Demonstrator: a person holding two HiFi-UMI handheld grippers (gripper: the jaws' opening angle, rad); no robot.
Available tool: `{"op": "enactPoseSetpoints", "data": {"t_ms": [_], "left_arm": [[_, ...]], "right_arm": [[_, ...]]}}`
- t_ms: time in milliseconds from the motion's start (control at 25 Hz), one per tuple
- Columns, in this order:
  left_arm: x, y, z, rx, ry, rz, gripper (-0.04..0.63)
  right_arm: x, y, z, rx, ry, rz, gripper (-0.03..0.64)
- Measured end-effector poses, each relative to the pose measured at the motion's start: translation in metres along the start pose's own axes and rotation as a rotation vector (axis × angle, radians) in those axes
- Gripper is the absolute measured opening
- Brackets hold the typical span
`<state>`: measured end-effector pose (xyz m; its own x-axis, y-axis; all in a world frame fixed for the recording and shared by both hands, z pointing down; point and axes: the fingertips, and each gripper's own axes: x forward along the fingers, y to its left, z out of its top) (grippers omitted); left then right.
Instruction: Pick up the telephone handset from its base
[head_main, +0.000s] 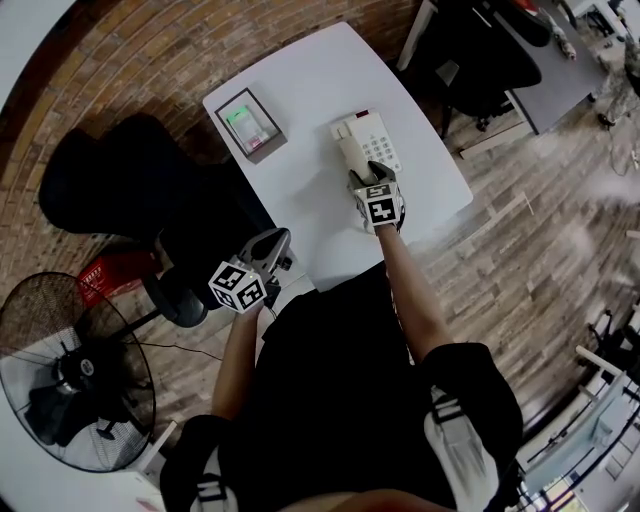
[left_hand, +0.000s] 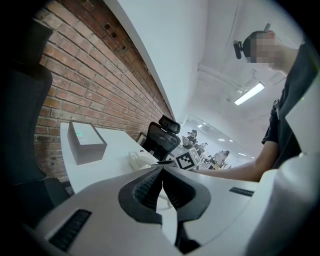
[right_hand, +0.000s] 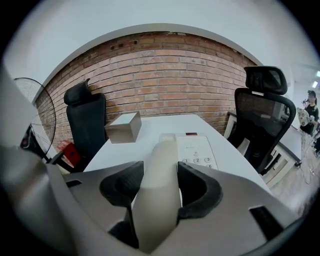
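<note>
At the far left a standing fan (head_main: 70, 372) and a black chair (head_main: 125, 185) sit beside the white tabletop (head_main: 300, 85). The left gripper (head_main: 274, 243) hangs just off the tabletop's near left edge, its jaws pressed together with nothing between them. Farther back on the tabletop is a grey box (head_main: 252, 123) with a green-lit top, well apart from the phone. To the right, the handset (head_main: 350, 152) lies along the left side of the telephone base (head_main: 378, 140), whose keypad shows beside it. The right gripper (head_main: 371, 176) is clamped on the handset's near end, a jaw against each side; whether the handset has left its cradle cannot be told.
</note>
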<state>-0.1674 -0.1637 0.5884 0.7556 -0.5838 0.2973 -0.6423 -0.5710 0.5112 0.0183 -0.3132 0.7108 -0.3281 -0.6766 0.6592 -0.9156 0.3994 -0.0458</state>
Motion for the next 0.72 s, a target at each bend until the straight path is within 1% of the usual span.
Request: {"op": "enactPoseSetpoints", "data": {"t_ms": [120,400,720], "left_arm": [[-0.006,-0.002,-0.003,0.007,-0.001,-0.004,0.020],[-0.016,-0.009,-0.009,0.023,-0.004,-0.017,0.020],[-0.024,-0.016,-0.015,0.030,-0.010,-0.031,0.020]], "right_arm": [[-0.009,0.003,-0.004,0.004,0.003,-0.007,0.210],[-0.030,0.009,-0.006,0.010,-0.027,-0.019,0.210],[-0.060,0.013,-0.004,0.033,-0.089,-0.023,0.210]]}}
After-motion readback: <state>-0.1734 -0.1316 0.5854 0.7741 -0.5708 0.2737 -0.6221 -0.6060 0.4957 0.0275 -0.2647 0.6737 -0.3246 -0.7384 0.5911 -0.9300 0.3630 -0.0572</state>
